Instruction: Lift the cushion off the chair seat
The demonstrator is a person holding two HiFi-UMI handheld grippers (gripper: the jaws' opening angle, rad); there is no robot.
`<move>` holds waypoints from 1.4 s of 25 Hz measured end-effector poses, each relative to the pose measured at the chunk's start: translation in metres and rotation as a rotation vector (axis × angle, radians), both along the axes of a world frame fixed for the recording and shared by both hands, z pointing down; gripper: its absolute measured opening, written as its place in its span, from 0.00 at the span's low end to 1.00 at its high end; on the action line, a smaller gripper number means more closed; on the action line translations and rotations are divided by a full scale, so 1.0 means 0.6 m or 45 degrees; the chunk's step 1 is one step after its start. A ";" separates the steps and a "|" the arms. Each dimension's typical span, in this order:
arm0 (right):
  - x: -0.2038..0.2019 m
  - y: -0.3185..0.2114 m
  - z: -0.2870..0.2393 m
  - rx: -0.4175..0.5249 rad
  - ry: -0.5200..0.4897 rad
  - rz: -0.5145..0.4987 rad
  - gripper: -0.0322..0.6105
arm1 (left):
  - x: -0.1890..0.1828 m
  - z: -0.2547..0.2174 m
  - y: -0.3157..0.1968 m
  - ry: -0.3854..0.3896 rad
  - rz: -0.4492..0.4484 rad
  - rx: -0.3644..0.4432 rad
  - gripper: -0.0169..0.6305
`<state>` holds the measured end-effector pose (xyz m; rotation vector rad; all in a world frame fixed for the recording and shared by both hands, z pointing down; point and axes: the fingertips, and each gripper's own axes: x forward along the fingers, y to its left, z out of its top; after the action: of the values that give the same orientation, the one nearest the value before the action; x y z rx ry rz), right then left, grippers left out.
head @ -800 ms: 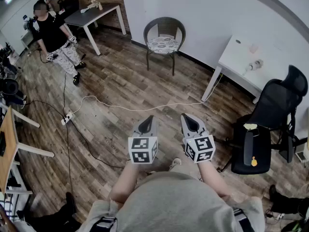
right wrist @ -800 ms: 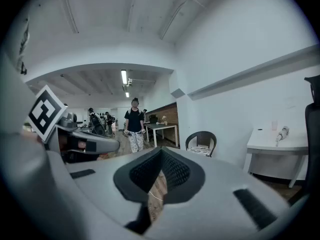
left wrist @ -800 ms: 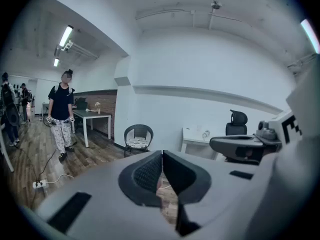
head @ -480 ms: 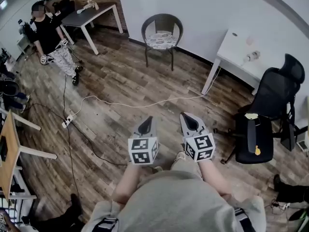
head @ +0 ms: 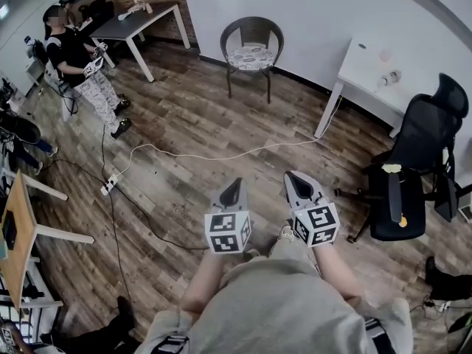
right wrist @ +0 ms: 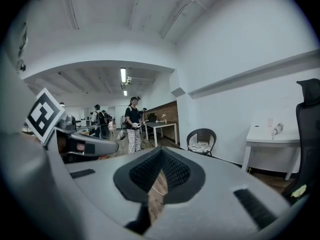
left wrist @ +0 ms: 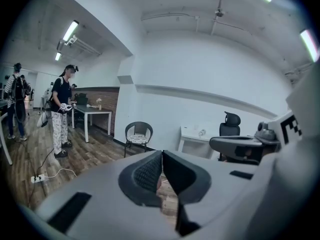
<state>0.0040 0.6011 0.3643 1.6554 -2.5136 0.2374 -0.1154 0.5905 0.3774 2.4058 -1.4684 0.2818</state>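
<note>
Standing on a wood-plank floor [head: 184, 124], well back from the task's thing. Holding the left gripper [head: 233, 190] and the right gripper [head: 299, 185] side by side, close in front of the body, tipped slightly downward. Jaws pressed together on both, clamped on nothing. Marked only with black-and-white square codes on each cube. Far ahead, against the white wall: a round-backed wicker chair [head: 252, 29], with the patterned cushion [head: 251, 56] lying flat on its seat, well apart from both tools. Off to the right, a white table [head: 372, 76] and a black office chair [head: 417, 161]. Off to the left, a person [head: 74, 54] near a grey table [head: 136, 24]. Across the boards, a white cable [head: 221, 153] running to a power strip [head: 110, 183].
</note>
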 end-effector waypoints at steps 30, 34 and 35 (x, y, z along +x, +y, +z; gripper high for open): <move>0.004 -0.341 -0.004 0.043 0.000 -0.068 0.04 | -0.017 0.025 -0.326 0.011 -0.088 -0.036 0.04; 0.031 -0.419 -0.014 0.039 0.003 -0.078 0.04 | 0.007 0.009 -0.400 0.028 -0.107 -0.026 0.04; 0.037 -0.435 -0.013 0.033 -0.004 -0.082 0.04 | 0.012 0.009 -0.413 0.026 -0.113 -0.027 0.04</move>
<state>0.0264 0.3402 0.3566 1.5806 -2.5779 0.2019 -0.1081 0.3427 0.3830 2.3125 -1.5505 0.2506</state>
